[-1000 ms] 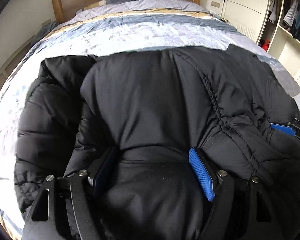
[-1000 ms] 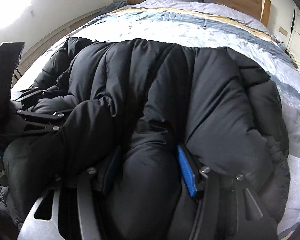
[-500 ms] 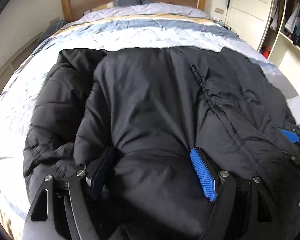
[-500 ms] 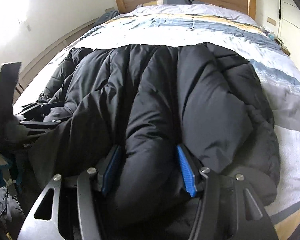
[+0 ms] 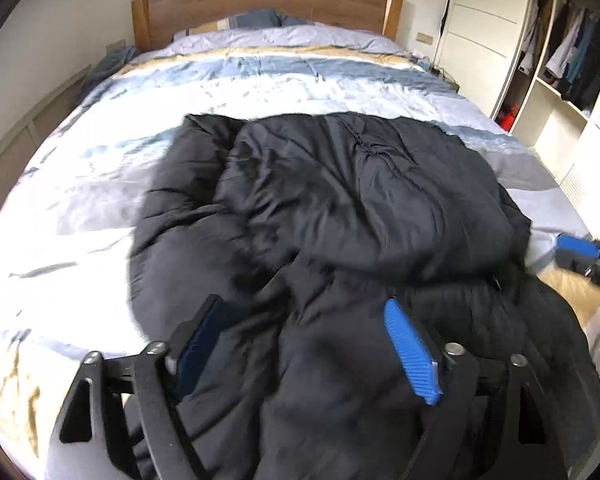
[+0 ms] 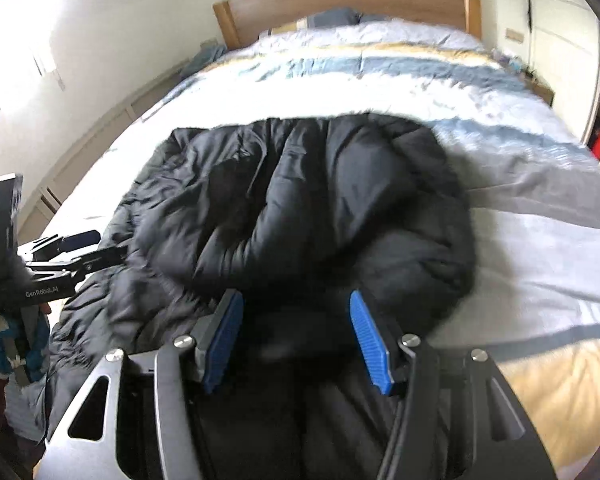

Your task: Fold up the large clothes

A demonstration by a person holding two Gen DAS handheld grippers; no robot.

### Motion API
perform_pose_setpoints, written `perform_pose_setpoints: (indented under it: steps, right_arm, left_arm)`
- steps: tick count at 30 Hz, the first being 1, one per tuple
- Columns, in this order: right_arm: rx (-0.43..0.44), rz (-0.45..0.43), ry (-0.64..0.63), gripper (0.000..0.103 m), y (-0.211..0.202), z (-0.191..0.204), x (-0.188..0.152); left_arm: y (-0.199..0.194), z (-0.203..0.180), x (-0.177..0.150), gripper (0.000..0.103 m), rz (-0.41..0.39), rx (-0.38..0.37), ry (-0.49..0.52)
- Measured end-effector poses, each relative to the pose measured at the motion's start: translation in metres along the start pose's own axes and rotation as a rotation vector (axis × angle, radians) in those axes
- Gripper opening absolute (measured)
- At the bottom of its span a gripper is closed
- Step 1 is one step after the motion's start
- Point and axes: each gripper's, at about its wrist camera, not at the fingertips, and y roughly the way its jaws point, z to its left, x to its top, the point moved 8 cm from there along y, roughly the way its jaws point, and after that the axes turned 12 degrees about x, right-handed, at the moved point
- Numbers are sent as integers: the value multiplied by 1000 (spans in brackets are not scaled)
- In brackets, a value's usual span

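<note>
Two grippers, one black coat (image 5: 360,208). Lies bunched along the foot edge of the bed (image 5: 260,92), well short of the headboard (image 5: 260,4), with bare quilt on either side. Upper layer doubled back over the lower one, so probably one fold laid and more to go.

On the left gripper (image 5: 300,308): jaws wide, just been opening, coat cloth between them but apparently loose from the pads. Reads as a release after laying the fold, with nothing gained by hanging on once the layer sits down.

On the right gripper (image 6: 295,296): jaws at a middling gap, dark cloth between them at the coat's near edge. Too blurred to call as pressing or merely straddling. Possibly kept on to pin that side during the other release; a judgement only.

Both angled down over the foot edge, side by side, spread across the coat's width. Sensible for something this bulky: guards against sag and skew on the unsupported side.

Expect springy handling from the trapped air, with the fold likely to creep open. Worth pressing flat before the next fold. Slick shell too, so take a deep bite, not a pinch at a seam.
</note>
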Motion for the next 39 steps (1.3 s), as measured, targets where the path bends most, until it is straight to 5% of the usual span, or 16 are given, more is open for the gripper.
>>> perform_pose_setpoints:
  steps: [10, 17, 24, 35, 39]
  right_arm:
    - [-88, -127, 65, 68, -138, -15, -64]
    - [-144, -65, 156, 71, -162, -43, -134]
    - [-71, 2, 355, 71, -152, -86, -204]
    - [139, 40, 613, 73, -111, -120, -261]
    - [247, 47, 660, 73, -101, -112, -274]
  left_arm:
    - [-85, 97, -70, 100, -51, 62, -85]
    - [-84, 160, -147, 102, 46, 55, -219]
    - [-50, 200, -216, 102, 178, 10, -410]
    - [-18, 206, -273, 102, 263, -299, -732]
    - [-24, 197, -276, 102, 258, -411, -759]
